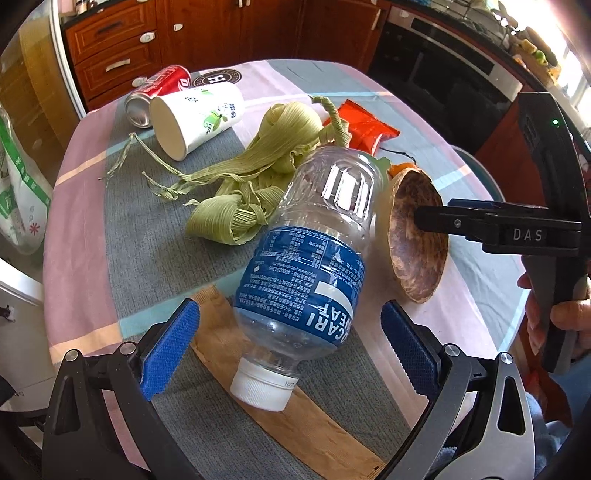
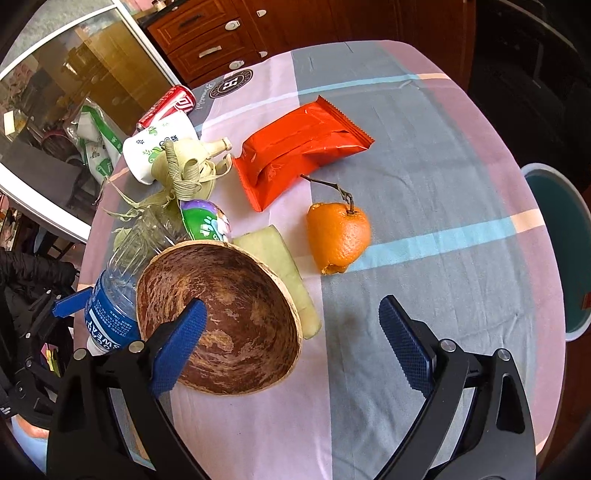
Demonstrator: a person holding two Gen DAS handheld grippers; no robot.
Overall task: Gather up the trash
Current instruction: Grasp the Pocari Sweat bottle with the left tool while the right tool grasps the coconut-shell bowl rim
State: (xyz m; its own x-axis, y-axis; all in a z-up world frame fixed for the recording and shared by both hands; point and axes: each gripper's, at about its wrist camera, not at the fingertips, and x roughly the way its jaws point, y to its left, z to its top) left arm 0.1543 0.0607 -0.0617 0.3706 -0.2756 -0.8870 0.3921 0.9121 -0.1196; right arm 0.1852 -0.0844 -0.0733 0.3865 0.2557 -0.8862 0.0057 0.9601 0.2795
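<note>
An empty clear plastic bottle (image 1: 314, 254) with a blue label and white cap lies on the table, cap end between the open fingers of my left gripper (image 1: 290, 345). A brown coconut shell half (image 1: 417, 240) lies right of it; it also shows in the right wrist view (image 2: 229, 321). My right gripper (image 2: 291, 343) is open, its left finger (image 2: 181, 343) over the shell's hollow. Green corn husks (image 1: 251, 173), a paper cup (image 1: 195, 118), a red can (image 1: 162, 92), a red wrapper (image 2: 295, 147) and an orange peel (image 2: 338, 236) lie beyond.
The round table has a striped cloth (image 2: 424, 184). A teal bin (image 2: 561, 247) stands at its right edge. A plastic bag (image 1: 18, 192) hangs at the left. A brown paper strip (image 1: 314, 432) lies under the bottle. Wooden cabinets (image 1: 221, 33) stand behind.
</note>
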